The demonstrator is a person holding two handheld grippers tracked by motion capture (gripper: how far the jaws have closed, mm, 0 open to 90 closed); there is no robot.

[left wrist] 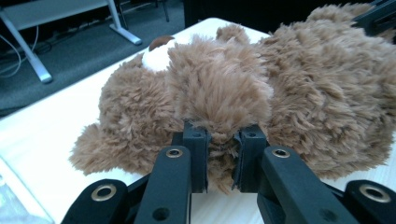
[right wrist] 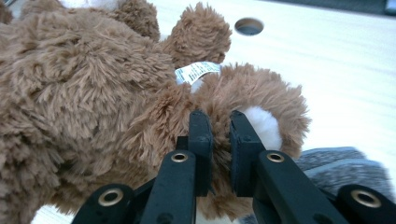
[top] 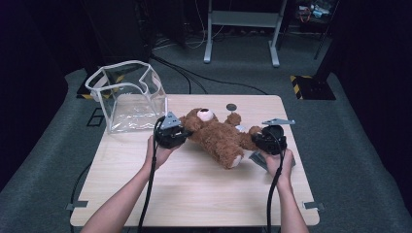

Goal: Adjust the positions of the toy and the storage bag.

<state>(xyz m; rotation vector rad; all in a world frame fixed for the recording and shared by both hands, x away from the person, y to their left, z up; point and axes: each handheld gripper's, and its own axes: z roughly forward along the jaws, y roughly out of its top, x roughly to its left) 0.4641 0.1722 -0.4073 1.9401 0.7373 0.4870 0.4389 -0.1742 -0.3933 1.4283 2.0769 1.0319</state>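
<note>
Both tools pinching teddy bear [top: 216,136] at bench [top: 194,194] centre: left tool [left wrist: 223,156] on arm, right tool [right wrist: 219,140] on leg. Lift evenly w/ both (fur slips), aim for clear bag [top: 128,97] at 10 o'clock.

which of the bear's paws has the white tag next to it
The leg clamped in the right gripper: the white tag sticks out just above that paw of the teddy bear. The arm in the left gripper shows no tag.
</note>
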